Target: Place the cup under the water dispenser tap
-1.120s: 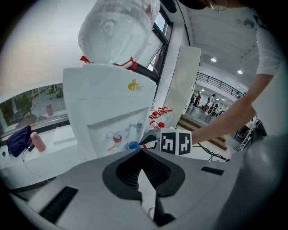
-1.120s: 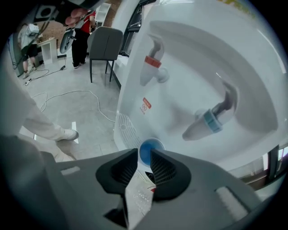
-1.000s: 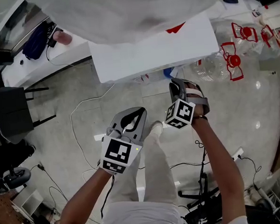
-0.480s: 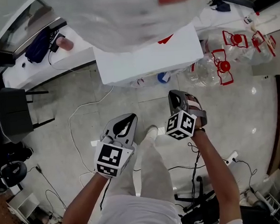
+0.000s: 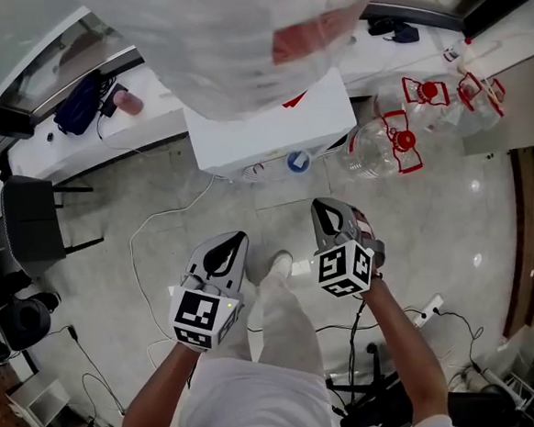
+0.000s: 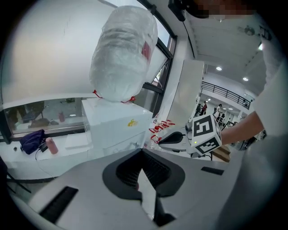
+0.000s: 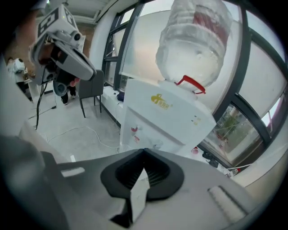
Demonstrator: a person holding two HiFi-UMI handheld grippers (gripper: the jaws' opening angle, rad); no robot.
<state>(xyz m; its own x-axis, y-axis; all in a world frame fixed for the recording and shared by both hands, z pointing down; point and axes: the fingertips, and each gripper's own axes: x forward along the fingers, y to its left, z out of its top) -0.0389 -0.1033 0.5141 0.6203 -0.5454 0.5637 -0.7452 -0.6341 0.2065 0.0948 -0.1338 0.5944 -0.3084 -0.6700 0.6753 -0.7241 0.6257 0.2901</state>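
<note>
We hold left gripper (image 5: 232,245) and right gripper (image 5: 326,209) shut, empty; guess the round blue-rimmed cup (image 5: 298,161) already sits under the white boxy water dispenser (image 5: 270,129).

The left gripper (image 5: 227,245) and right gripper (image 5: 327,209) now sit lower in the head view, farther from the dispenser (image 5: 274,124). The cup (image 5: 298,161) shows more fully.

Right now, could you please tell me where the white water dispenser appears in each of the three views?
Head view: the water dispenser is at top centre, seen from above.
Left gripper view: it stands left of centre, just above the jaws.
Right gripper view: it fills the centre, front side showing.
Shared landmark: the plastic-wrapped bottle sitting on top of it.
</note>
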